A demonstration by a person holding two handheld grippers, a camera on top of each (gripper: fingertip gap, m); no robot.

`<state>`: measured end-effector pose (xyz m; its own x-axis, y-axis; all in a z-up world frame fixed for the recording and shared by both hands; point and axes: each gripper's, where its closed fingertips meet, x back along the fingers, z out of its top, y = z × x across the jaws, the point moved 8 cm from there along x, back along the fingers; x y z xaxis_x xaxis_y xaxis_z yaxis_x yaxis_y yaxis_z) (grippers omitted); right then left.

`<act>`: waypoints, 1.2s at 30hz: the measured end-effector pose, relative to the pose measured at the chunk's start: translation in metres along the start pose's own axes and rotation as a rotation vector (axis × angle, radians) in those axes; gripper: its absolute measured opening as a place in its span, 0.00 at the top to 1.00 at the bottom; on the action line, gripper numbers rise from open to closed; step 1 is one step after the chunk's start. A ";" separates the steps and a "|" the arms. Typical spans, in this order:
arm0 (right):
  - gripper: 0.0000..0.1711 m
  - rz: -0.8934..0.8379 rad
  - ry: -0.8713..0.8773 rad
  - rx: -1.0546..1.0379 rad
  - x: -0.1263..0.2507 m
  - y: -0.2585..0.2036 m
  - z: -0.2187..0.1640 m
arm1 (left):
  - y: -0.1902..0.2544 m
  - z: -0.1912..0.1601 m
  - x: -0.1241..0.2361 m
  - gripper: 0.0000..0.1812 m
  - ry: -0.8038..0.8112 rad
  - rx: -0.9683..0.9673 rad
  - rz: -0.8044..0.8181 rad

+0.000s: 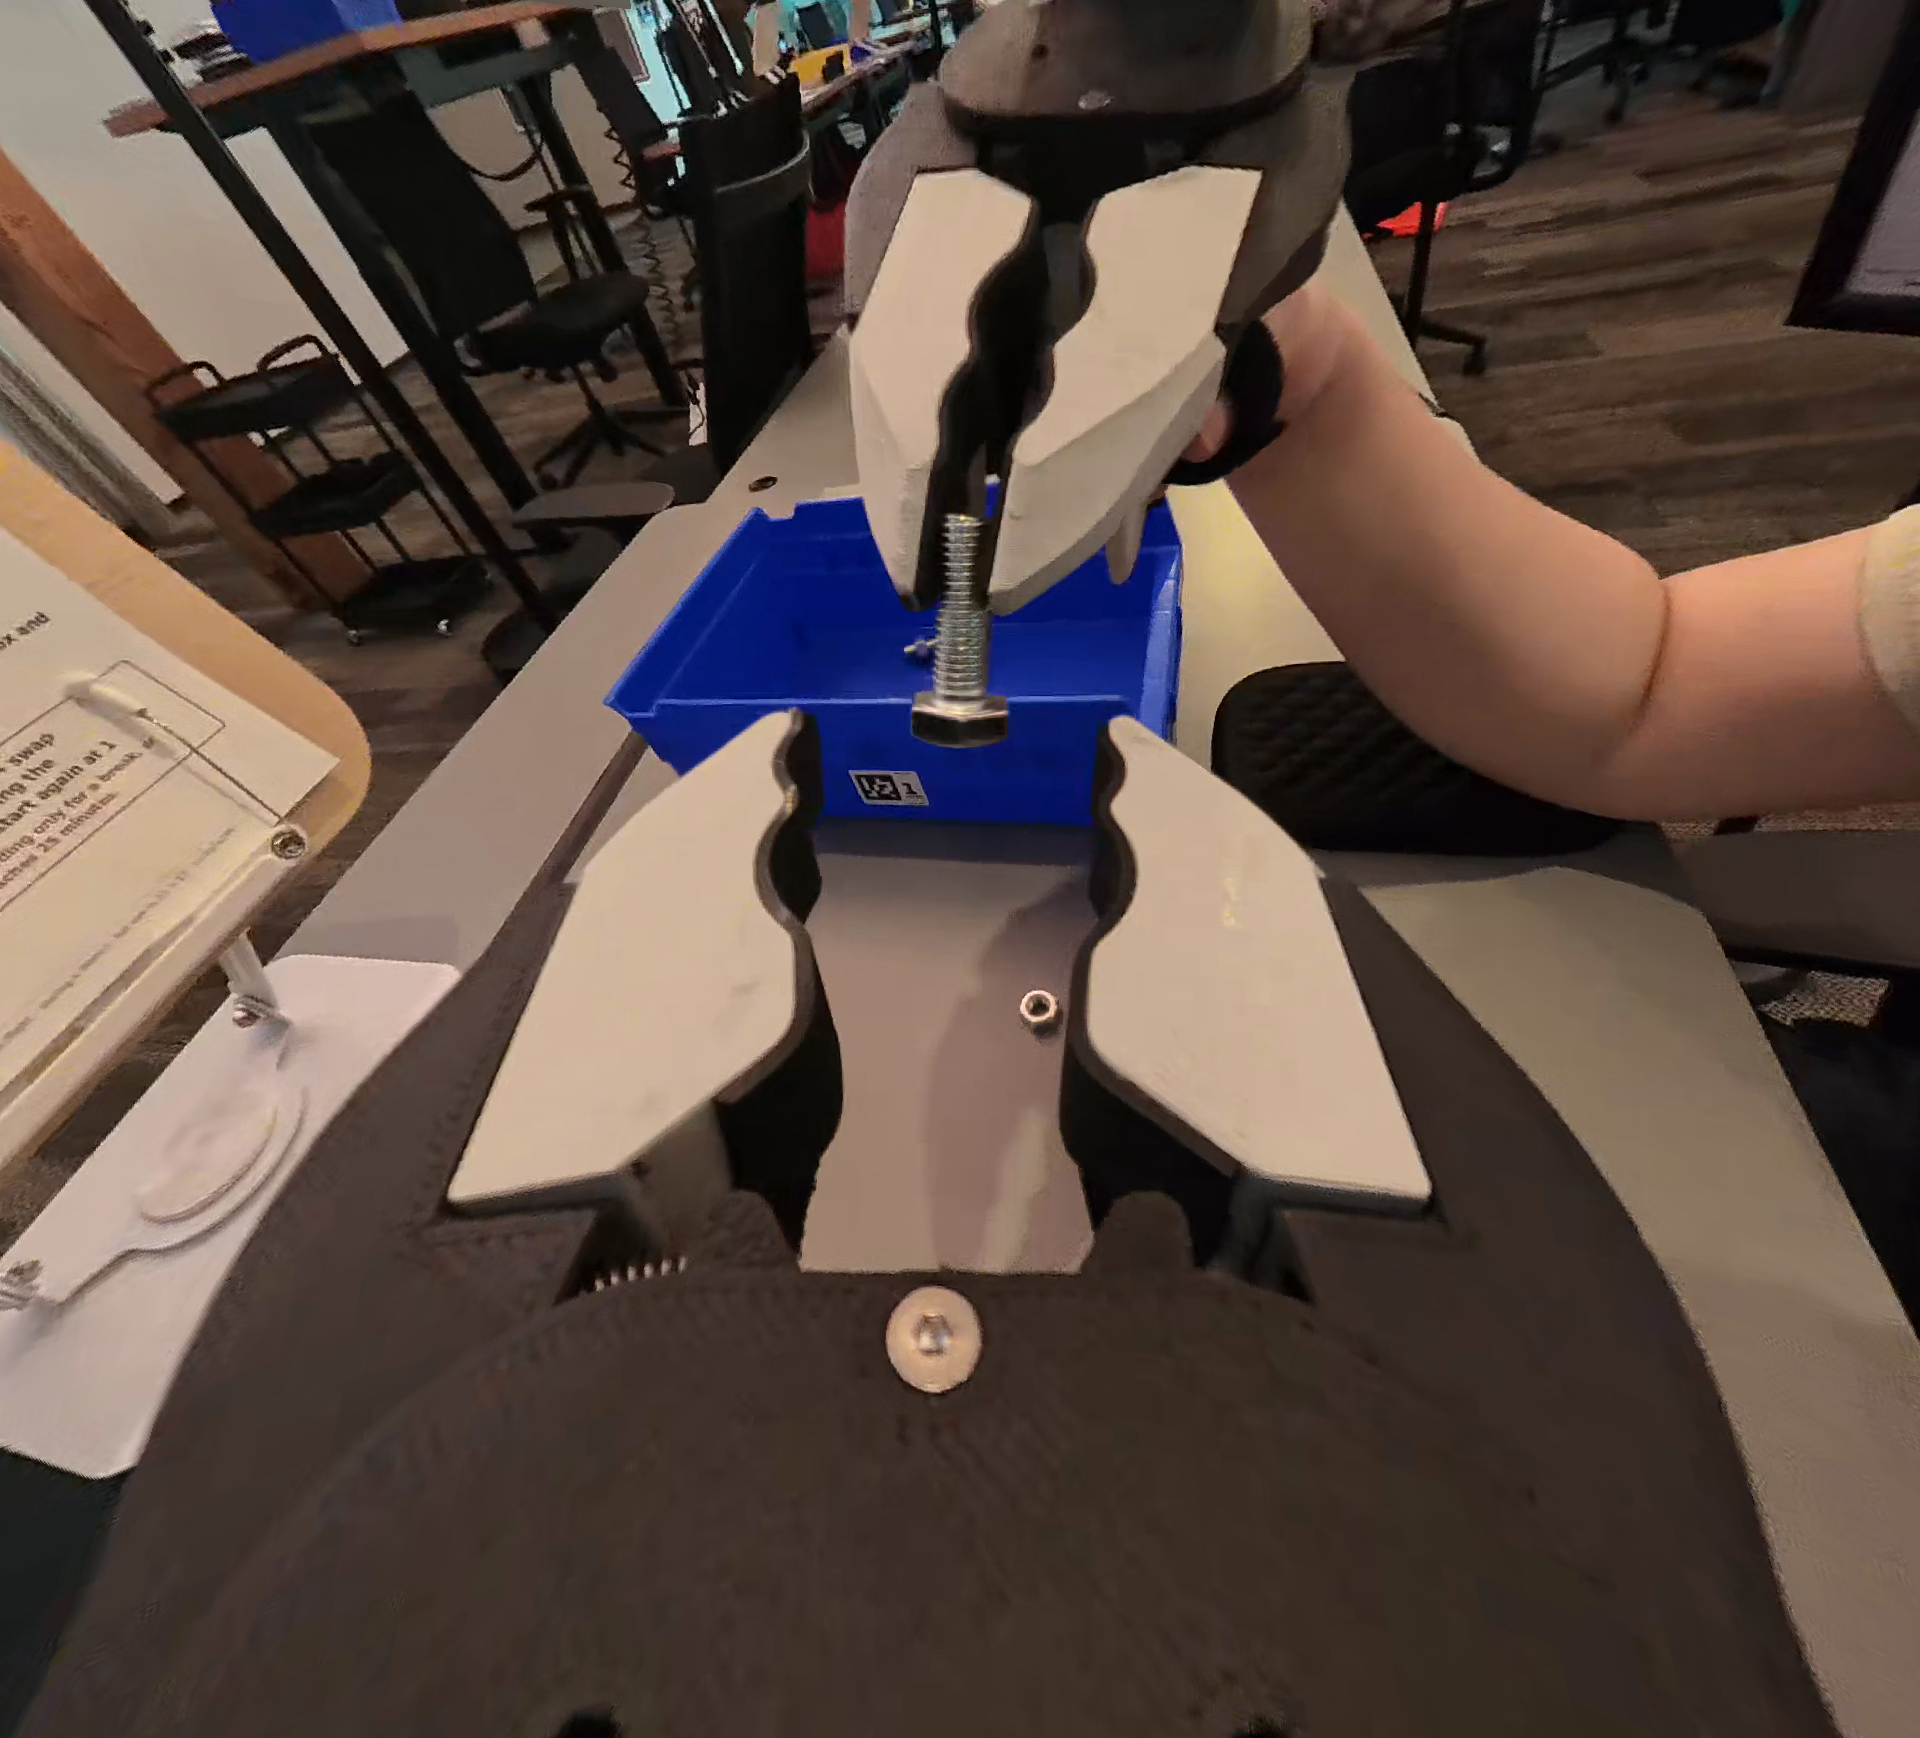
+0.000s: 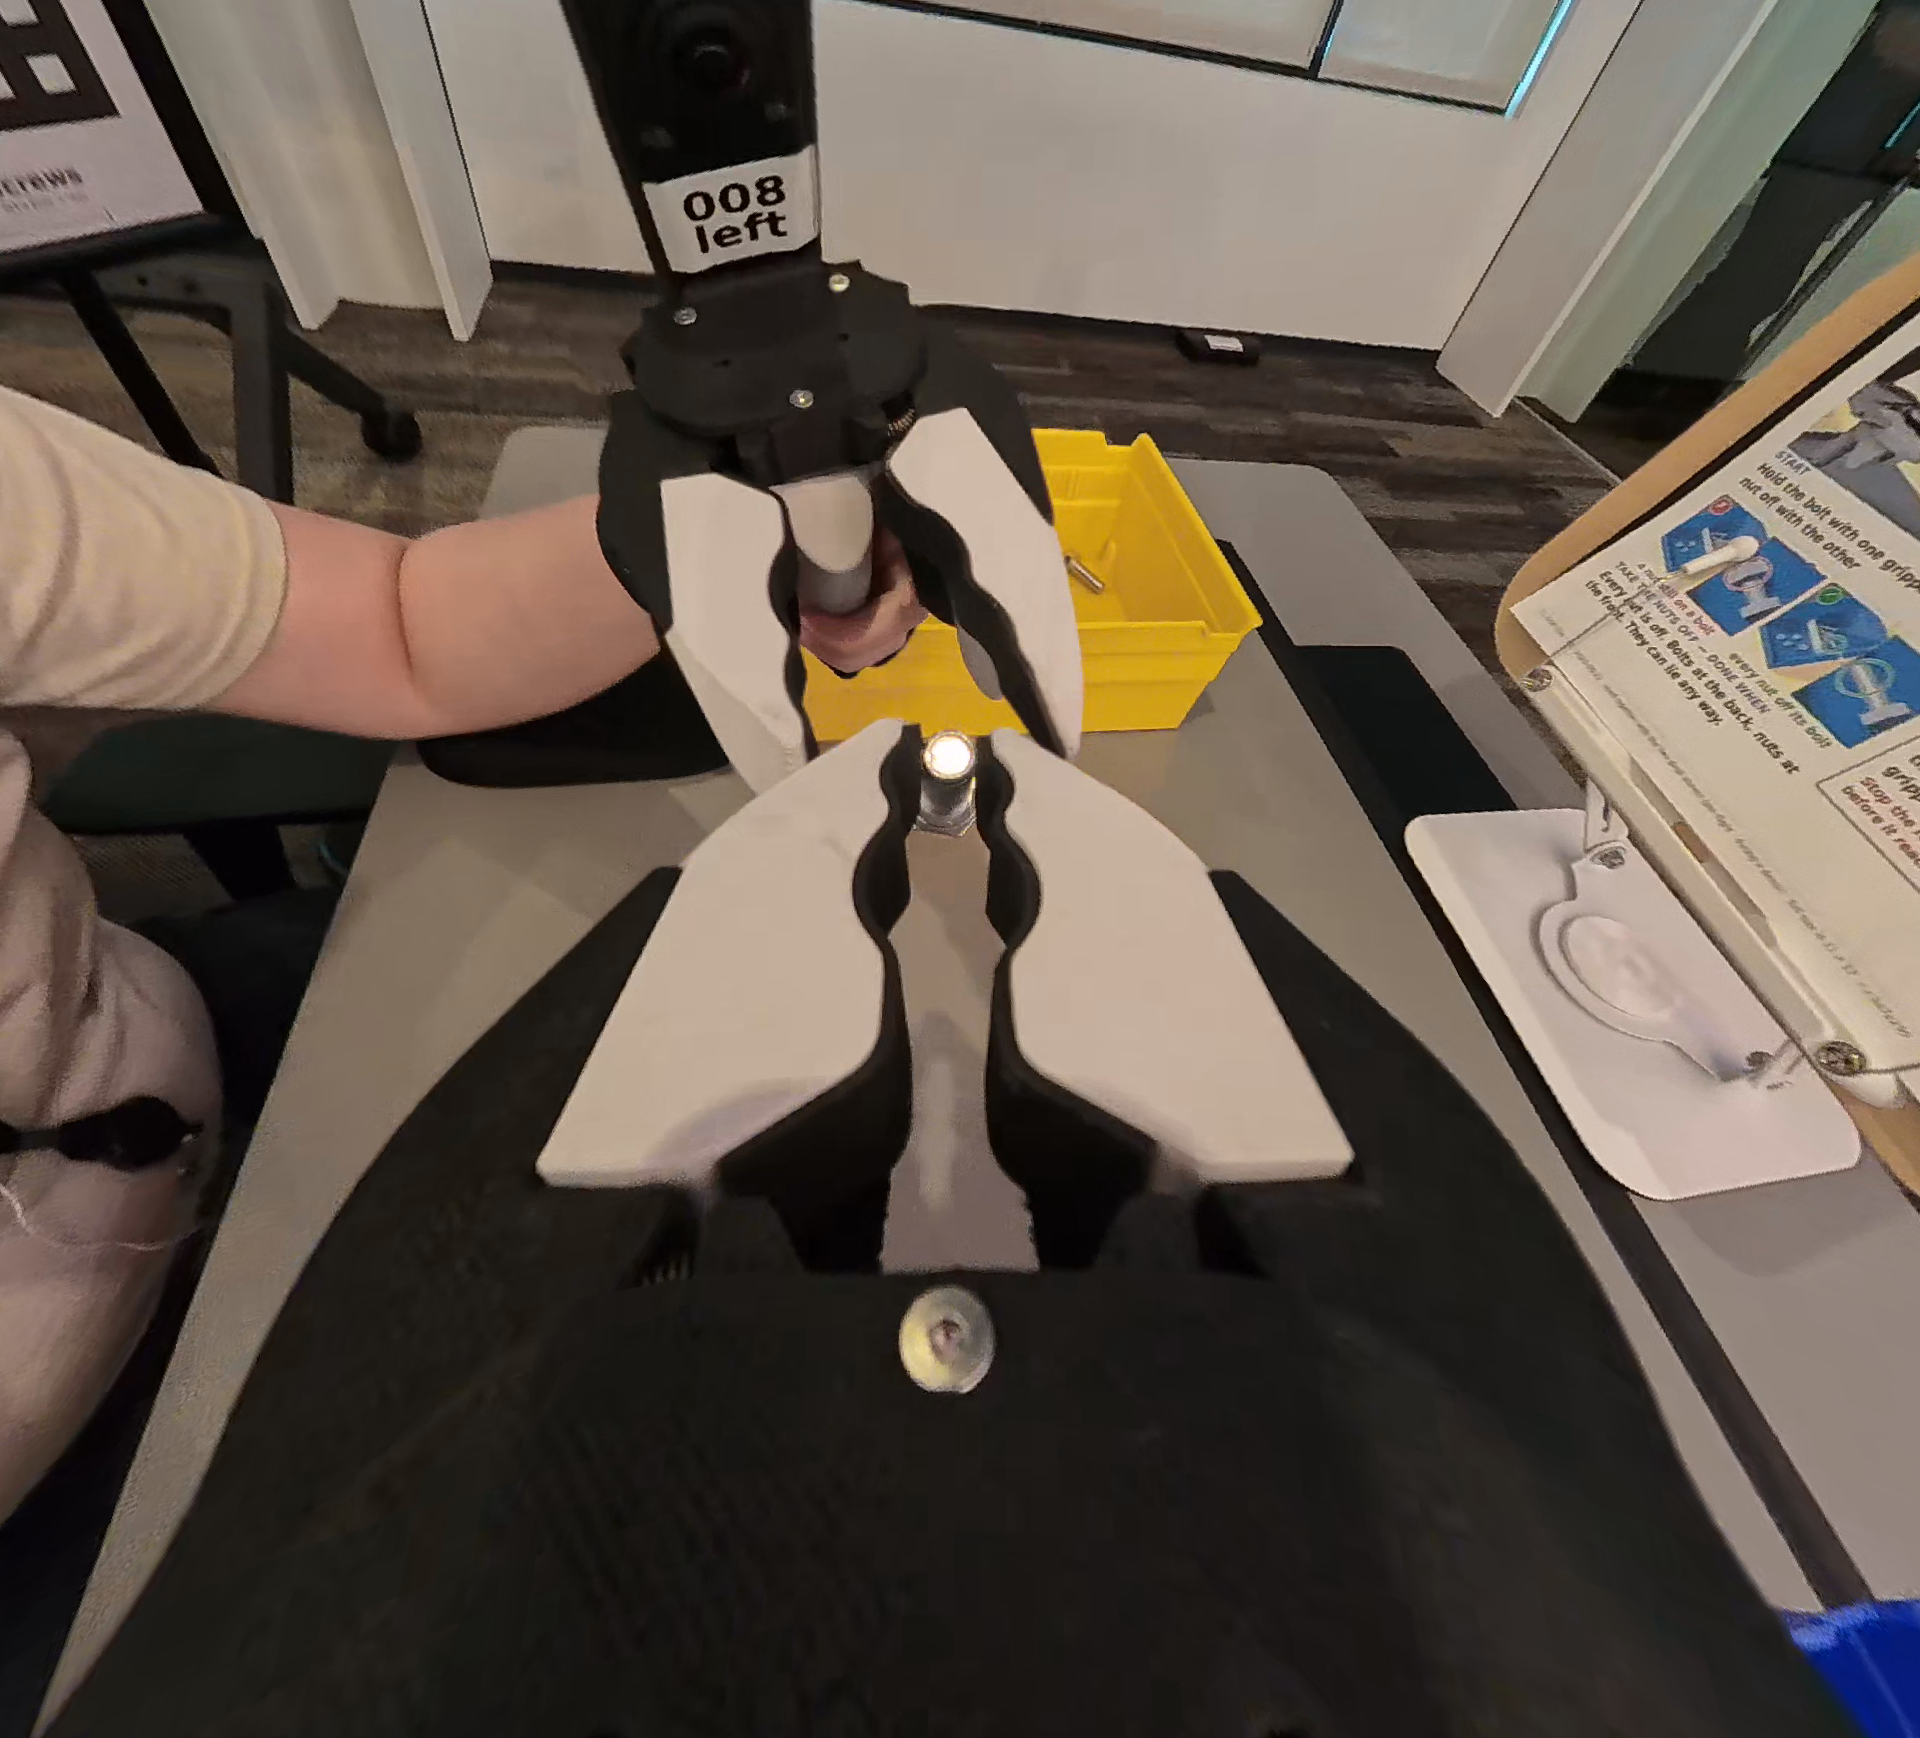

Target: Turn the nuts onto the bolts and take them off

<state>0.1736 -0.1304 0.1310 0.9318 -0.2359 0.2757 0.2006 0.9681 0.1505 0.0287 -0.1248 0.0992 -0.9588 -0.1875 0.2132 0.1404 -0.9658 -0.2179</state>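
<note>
My right gripper (image 1: 954, 592) pinching a threaded bolt (image 1: 958, 649) by its shank, head down, above the blue bin (image 1: 1039, 763), my left gripper (image 1: 951, 753) spread wide just below it, a loose nut (image 1: 1037, 1006) on the grey table (image 1: 935, 961) at five o'clock of the bolt, yellow bin (image 2: 1143, 649) beyond.

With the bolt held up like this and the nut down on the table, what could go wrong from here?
1. The right hand-held gripper pinches only the bolt thread tip; it may swing or drop.
2. The open left hand-held gripper could knock the hanging bolt head.
3. The loose nut could get pushed across the table.
</note>
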 end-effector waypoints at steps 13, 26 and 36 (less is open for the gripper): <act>0.94 -0.066 -0.078 0.074 -0.006 -0.016 0.006 | 0.008 -0.004 -0.008 0.90 -0.012 -0.043 -0.013; 0.94 -0.073 -0.104 0.087 -0.007 -0.019 0.006 | 0.008 -0.005 -0.009 0.89 0.019 0.003 -0.065; 0.94 -0.073 -0.111 0.124 -0.008 -0.019 0.006 | 0.011 -0.004 -0.010 0.90 -0.031 -0.090 -0.008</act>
<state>0.1609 -0.1477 0.1312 0.8759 -0.3195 0.3615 0.2209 0.9317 0.2882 0.0391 -0.1330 0.0907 -0.9515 -0.1868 0.2446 0.1088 -0.9476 -0.3005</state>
